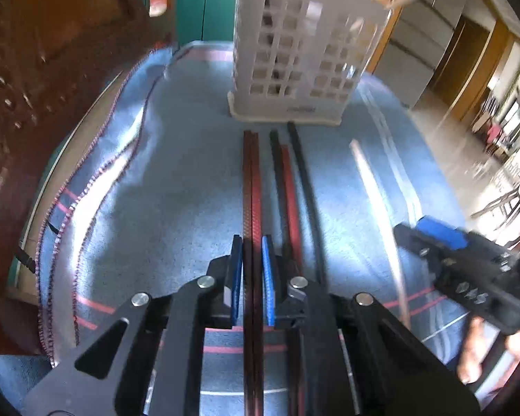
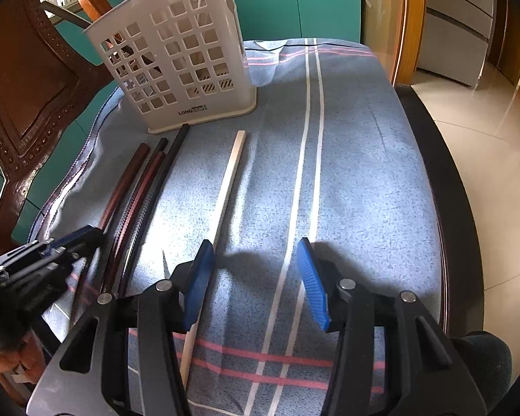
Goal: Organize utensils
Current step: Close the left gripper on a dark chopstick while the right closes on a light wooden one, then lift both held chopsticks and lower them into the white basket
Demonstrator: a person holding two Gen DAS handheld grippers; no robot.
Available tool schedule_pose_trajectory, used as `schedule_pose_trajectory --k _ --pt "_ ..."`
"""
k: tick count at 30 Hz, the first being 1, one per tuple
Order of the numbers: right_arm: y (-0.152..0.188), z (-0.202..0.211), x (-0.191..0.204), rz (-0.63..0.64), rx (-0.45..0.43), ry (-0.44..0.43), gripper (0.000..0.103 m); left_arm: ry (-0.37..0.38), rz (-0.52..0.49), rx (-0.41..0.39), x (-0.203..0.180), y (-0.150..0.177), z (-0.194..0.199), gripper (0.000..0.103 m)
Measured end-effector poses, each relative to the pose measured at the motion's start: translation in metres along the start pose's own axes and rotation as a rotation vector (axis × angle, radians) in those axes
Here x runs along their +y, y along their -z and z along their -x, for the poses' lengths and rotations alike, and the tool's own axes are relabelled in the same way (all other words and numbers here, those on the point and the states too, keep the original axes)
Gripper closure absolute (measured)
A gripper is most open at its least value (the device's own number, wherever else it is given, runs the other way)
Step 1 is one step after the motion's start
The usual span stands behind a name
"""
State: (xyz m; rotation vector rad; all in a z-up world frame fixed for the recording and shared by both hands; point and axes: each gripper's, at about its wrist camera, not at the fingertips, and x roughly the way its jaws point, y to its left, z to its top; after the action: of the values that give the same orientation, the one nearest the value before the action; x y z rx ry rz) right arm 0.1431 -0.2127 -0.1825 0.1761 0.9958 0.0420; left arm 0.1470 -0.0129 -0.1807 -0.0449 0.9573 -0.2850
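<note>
Left tongs [image 1: 252, 277] are pinched narrow on a dark red chopstick [image 1: 251, 180]; in the left wrist view both blue pads [image 1: 267, 277] sit tight against its sides at lower centre. No earlier view given, so only the grip itself is stated.

Its long axis runs straight up the frame, in line with the tongs, far tip ending just short of the white basket [image 1: 294, 55] at top centre. Judged: the next move is lift and carry along that axis to the basket.

More dark sticks [image 1: 294, 187] lie just right of it, parallel, on the blue cloth [image 1: 156, 173] over the counter.

Right tongs [image 2: 256, 277] stand half open, holding nothing, at lower centre of the right wrist view. A pale chopstick [image 2: 227, 187] runs from upper centre down past the outside of the left pad [image 2: 197, 277], not between the pads. Touching or not, cannot tell. Left hand is nearer the dark sticks, right hand nearer the pale one.
</note>
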Motion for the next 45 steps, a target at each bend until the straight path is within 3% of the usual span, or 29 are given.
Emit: schedule_pose_trajectory --k 9,19,24,26,29,33,36,38,41,42,43,45 --pt "0.001 0.001 0.0 -0.006 0.0 -0.005 0.052 0.006 0.006 -0.038 -0.007 -0.008 0.023 0.084" --pt "0.0 0.0 0.002 0.001 0.011 0.003 0.049 -0.068 -0.014 0.043 0.007 -0.016 -0.017 0.084" --pt "-0.027 -0.015 0.005 -0.037 0.052 -0.006 0.049 -0.099 -0.021 0.058 0.007 -0.041 -0.041 0.084" --pt "-0.04 -0.025 0.009 -0.022 0.069 0.028 0.049 -0.097 -0.002 0.061 0.008 -0.048 -0.052 0.083" --pt "-0.057 -0.042 0.019 0.02 0.103 0.104 0.049 -0.099 0.015 0.048 0.008 -0.056 -0.06 0.073" --pt "-0.069 -0.055 0.03 0.073 0.118 0.176 0.049 -0.14 -0.028 0.044 0.003 -0.063 -0.068 0.072" --pt "-0.073 -0.058 0.032 0.08 0.126 0.181 0.05 -0.146 -0.038 0.053 0.005 -0.067 -0.072 0.072" --pt "-0.075 -0.058 0.033 0.09 0.132 0.166 0.055 -0.147 -0.04 0.055 0.003 -0.069 -0.073 0.072" --pt "-0.071 -0.054 0.039 0.107 0.135 0.145 0.086 -0.15 -0.027 0.048 0.005 -0.068 -0.071 0.08" --pt "-0.071 -0.054 0.041 0.115 0.137 0.138 0.09 -0.154 -0.022 0.044 0.006 -0.066 -0.069 0.084" --pt "-0.07 -0.054 0.042 0.118 0.135 0.137 0.093 -0.153 -0.019 0.043 0.004 -0.065 -0.068 0.095" --pt "-0.069 -0.052 0.04 0.103 0.131 0.111 0.094 -0.133 0.001 0.046 0.004 -0.06 -0.061 0.096"
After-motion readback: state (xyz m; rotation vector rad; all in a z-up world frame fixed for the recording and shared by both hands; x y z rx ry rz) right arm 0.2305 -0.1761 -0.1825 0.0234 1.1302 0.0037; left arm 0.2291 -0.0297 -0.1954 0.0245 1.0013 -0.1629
